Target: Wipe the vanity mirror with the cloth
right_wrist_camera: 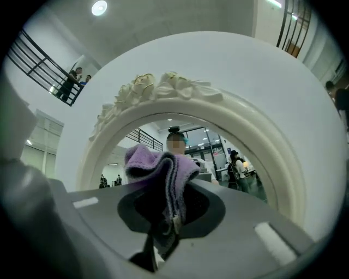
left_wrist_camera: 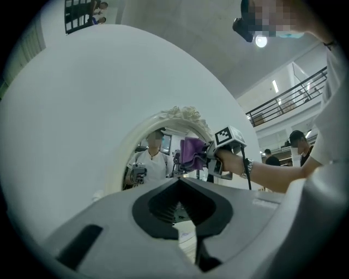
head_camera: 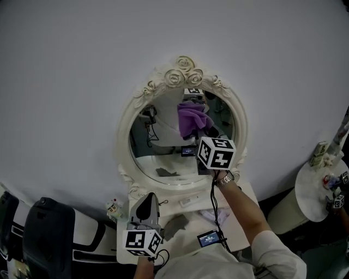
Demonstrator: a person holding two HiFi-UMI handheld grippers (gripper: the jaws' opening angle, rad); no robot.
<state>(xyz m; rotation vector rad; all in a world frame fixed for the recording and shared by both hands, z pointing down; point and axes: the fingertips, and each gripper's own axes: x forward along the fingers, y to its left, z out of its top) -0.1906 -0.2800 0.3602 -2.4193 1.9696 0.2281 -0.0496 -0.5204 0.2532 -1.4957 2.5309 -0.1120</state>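
Purple cloth, pinched in the right tongs, sits against the upper part of the vanity mirror, so wiping looks under way with most glass left, while the left tongs hang closed and empty.

A large multi-storey indoor hall is indicated, with a vanity corner staged inside it. An upper gallery behind a black railing is seen, with people standing on it, and a round lamp is set in the high ceiling. The vanity mirror is mounted on a rounded white panel above a small white table — glazed fronts and further bystanders are visible beyond.
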